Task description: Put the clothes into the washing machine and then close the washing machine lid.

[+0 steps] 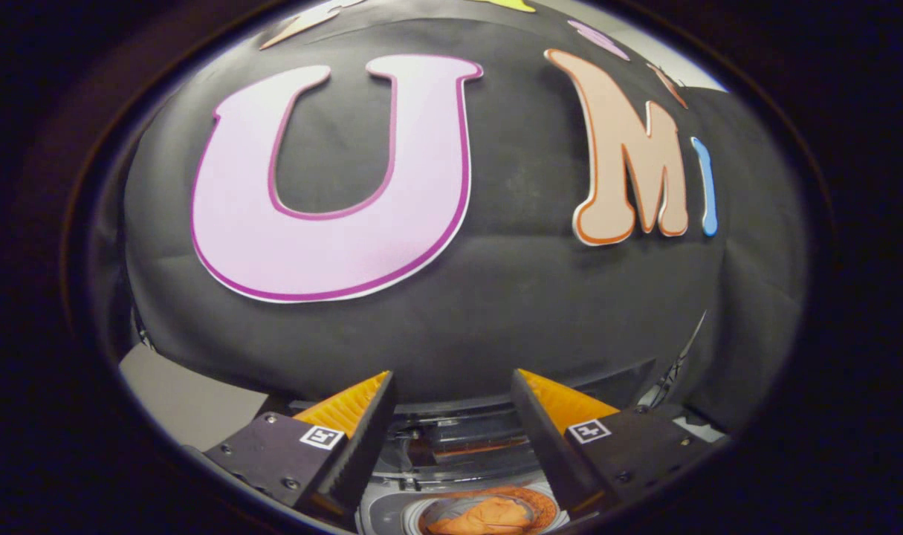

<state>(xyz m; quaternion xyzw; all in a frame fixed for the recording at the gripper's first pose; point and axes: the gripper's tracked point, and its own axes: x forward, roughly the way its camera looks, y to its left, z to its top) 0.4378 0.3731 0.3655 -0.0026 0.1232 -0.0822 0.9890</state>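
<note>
Claw (pixel 451 416) with fingers apart and empty, raised above the washer (pixel 392 513). An orange garment (pixel 488 516) lies in the drum, below and between the fingers. The raised lid (pixel 466 438) stands just beyond; hook it from behind and lower it gently.

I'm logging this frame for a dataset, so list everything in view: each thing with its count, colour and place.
Washing machine: one, grey top, below and between the fingers, opening upward.
Lid: one, dark and see-through, raised behind the opening, between the fingers.
Cloth: one, orange, inside the drum.
Booth wall: one, black cloth, beyond the fingers.
Floor: one grey patch, beside the wall's lower edge.
Gripper: one, fingers apart, holding nothing, above the machine.
</note>
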